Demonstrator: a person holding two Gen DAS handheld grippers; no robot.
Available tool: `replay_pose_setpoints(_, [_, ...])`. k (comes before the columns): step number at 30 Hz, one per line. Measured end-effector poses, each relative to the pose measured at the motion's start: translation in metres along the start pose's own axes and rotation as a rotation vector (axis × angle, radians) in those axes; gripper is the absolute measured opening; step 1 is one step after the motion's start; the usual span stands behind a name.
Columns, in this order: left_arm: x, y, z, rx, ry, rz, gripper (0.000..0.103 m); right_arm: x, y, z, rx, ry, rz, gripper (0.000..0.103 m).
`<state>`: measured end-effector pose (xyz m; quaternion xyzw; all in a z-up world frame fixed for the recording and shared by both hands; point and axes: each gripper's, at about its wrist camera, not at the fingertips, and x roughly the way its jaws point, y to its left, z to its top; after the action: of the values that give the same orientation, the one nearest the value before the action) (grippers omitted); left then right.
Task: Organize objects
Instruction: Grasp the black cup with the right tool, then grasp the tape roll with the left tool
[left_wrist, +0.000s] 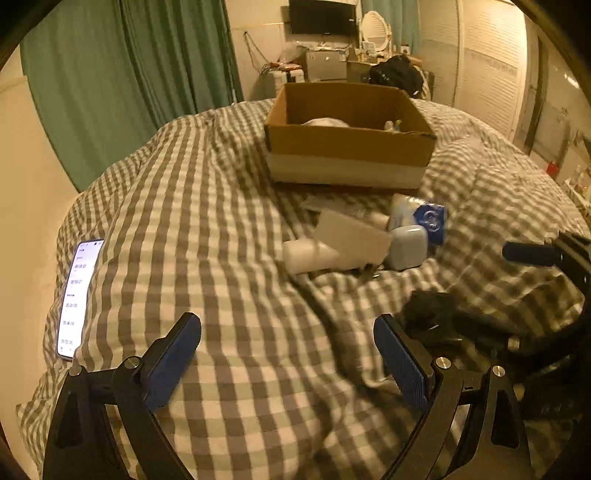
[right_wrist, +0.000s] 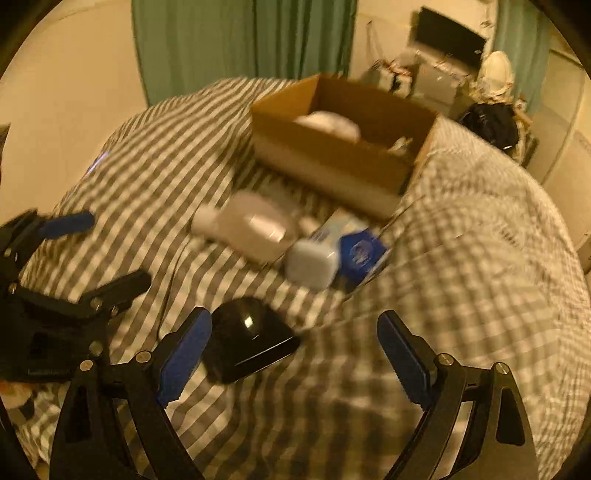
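Note:
An open cardboard box (left_wrist: 351, 146) stands on the checked bed quilt, with a white object (left_wrist: 325, 122) inside; it also shows in the right wrist view (right_wrist: 332, 155). In front of it lies a pile: a white bottle (left_wrist: 314, 254), a grey card (left_wrist: 354, 236), a pale blue case (left_wrist: 408, 245) and a blue-and-white pack (left_wrist: 424, 218). A glossy black object (right_wrist: 247, 338) lies just inside the left finger of my right gripper (right_wrist: 295, 354), which is open and empty. My left gripper (left_wrist: 288, 354) is open and empty over bare quilt, well short of the pile.
A lit phone (left_wrist: 77, 299) lies on the quilt's left edge. Green curtains (left_wrist: 122, 81) hang behind the bed. A desk with a monitor (left_wrist: 323, 16) and a black bag (left_wrist: 397, 74) stands beyond the box. The left gripper appears at the left of the right wrist view (right_wrist: 55, 295).

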<state>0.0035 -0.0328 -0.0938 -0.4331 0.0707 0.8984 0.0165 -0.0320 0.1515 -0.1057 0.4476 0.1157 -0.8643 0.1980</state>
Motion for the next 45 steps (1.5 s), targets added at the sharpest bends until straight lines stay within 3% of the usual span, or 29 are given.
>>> replay_pose_setpoints(15, [0.003, 0.021, 0.001, -0.040, 0.010, 0.020, 0.097, 0.063, 0.020, -0.004, -0.061, 0.199, 0.097, 0.091])
replay_pose_setpoints(17, [0.004, 0.021, 0.002, -0.039, 0.013, 0.023, 0.097, 0.071, 0.022, -0.006, -0.071, 0.225, 0.088, 0.080])
replay_pose_setpoints(19, [0.004, 0.022, 0.002, -0.040, 0.014, 0.023, 0.097, 0.074, 0.023, -0.008, -0.074, 0.235, 0.084, 0.078])
replay_pose_setpoints(27, [0.013, 0.017, 0.014, -0.038, 0.021, 0.003, 0.097, 0.039, 0.007, -0.001, -0.010, 0.097, 0.039, 0.078])
replay_pose_setpoints(32, [0.025, -0.005, 0.029, -0.012, 0.017, -0.086, 0.097, 0.014, -0.016, 0.015, 0.001, 0.023, -0.030, 0.078])
replay_pose_setpoints(37, [0.053, -0.033, 0.046, 0.063, 0.042, -0.108, 0.097, 0.015, -0.036, 0.037, 0.006, -0.011, -0.065, 0.078])
replay_pose_setpoints(45, [0.100, -0.053, 0.065, 0.109, 0.112, -0.108, 0.097, 0.026, -0.061, 0.043, 0.015, -0.003, -0.041, 0.078])
